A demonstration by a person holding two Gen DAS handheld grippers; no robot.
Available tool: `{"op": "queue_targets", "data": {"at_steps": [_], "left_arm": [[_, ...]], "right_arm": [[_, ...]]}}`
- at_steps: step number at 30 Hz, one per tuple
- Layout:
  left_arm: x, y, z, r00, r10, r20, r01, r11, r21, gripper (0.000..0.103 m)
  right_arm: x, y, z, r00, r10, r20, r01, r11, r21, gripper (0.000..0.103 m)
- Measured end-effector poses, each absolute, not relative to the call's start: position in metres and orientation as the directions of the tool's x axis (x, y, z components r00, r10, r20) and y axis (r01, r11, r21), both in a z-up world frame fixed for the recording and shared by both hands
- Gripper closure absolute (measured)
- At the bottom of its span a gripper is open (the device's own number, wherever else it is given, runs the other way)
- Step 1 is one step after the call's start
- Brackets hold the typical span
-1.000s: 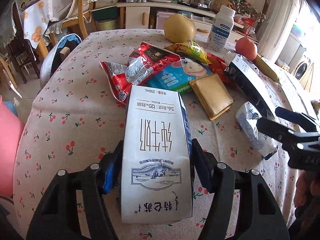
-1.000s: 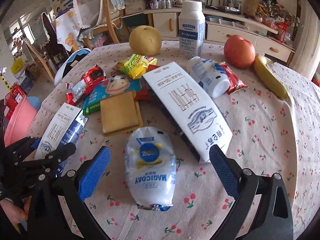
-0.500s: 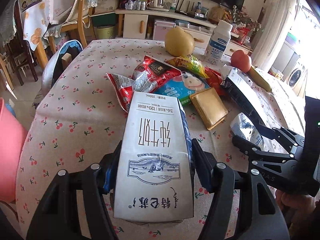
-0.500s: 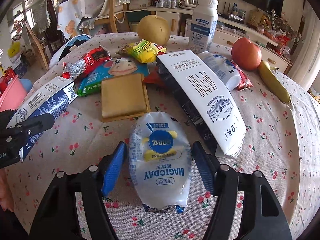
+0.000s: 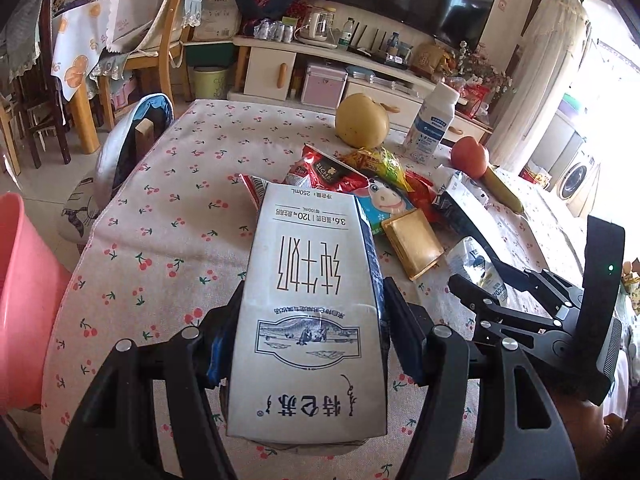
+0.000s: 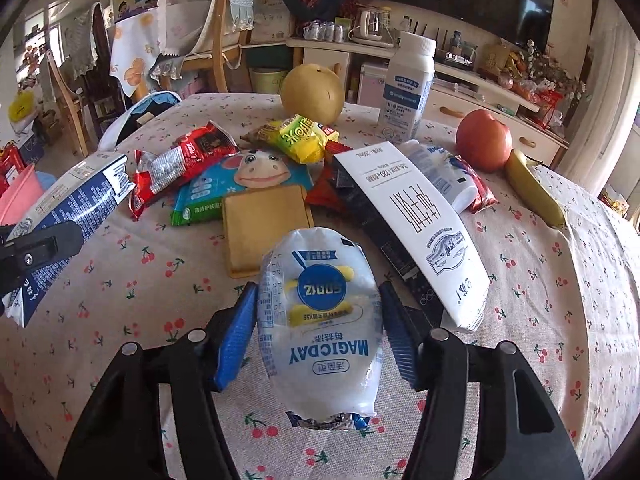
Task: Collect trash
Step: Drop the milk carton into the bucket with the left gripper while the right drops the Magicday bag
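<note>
**Both grippers loaded, bin run next**

At the near edge of the table (image 6: 560, 320), my right gripper (image 6: 318, 336) has just been closing and its blue pads now pinch the soft white MAGICDAY pouch (image 6: 320, 320) from both sides; the film is glossy and bulging, with a crimped foil end toward me. My left gripper (image 5: 304, 344) is clenched on a stiff, flat-sided 250 mL milk carton (image 5: 312, 312), which looks lifted clear of the cherry-print cloth.

I judge this as the pick-up step for 2 pieces of trash at once. Next I need to raise the pouch without squeezing it out of the pads, then carry both toward the pink bin (image 5: 20, 300) off the table's left edge.

Further toward the middle lie a flat tan square packet (image 6: 266, 228), a second carton (image 6: 420, 232) on its side and crinkly red wrappers (image 6: 180, 160). Near the far edge stand a pear (image 6: 312, 94), a rigid white bottle (image 6: 408, 88), an apple (image 6: 484, 140) and a banana (image 6: 532, 192), which I take as not trash.
</note>
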State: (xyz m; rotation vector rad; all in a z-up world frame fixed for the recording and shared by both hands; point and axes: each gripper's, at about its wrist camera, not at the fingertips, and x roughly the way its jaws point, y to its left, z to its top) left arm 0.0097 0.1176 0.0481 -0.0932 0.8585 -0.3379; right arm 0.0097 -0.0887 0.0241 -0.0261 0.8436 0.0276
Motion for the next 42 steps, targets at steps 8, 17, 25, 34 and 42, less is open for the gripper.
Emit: {"op": "queue_targets", "data": {"at_steps": [8, 17, 25, 34, 42], "left_arm": [[0.008, 0.151, 0.064, 0.648, -0.33, -0.687, 0.206, 0.944, -0.259, 0.038], [0.008, 0.212, 0.084, 0.719, -0.266, -0.642, 0.083, 0.95, -0.302, 0.038], [0.01, 0.306, 0.096, 0.774, -0.09, -0.627, -0.168, 0.925, -0.341, 0.038], [0.014, 0.406, 0.076, 0.711, 0.022, -0.703, -0.436, 0.798, -0.417, 0.038], [0.016, 0.433, 0.061, 0.677, 0.0, -0.736, -0.494, 0.742, -0.453, 0.038]], "right_arm": [[0.005, -0.072, 0.048, 0.689, 0.137, -0.712, -0.019, 0.985, 0.171, 0.042], [0.014, 0.006, 0.088, 0.698, 0.341, -0.63, -0.152, 0.93, 0.334, 0.042], [0.039, 0.111, 0.121, 0.619, 0.542, -0.568, -0.335, 0.837, 0.433, 0.042], [0.063, 0.216, 0.127, 0.518, 0.646, -0.561, -0.449, 0.764, 0.464, 0.042], [0.076, 0.254, 0.107, 0.456, 0.659, -0.598, -0.452, 0.75, 0.482, 0.036]]}}
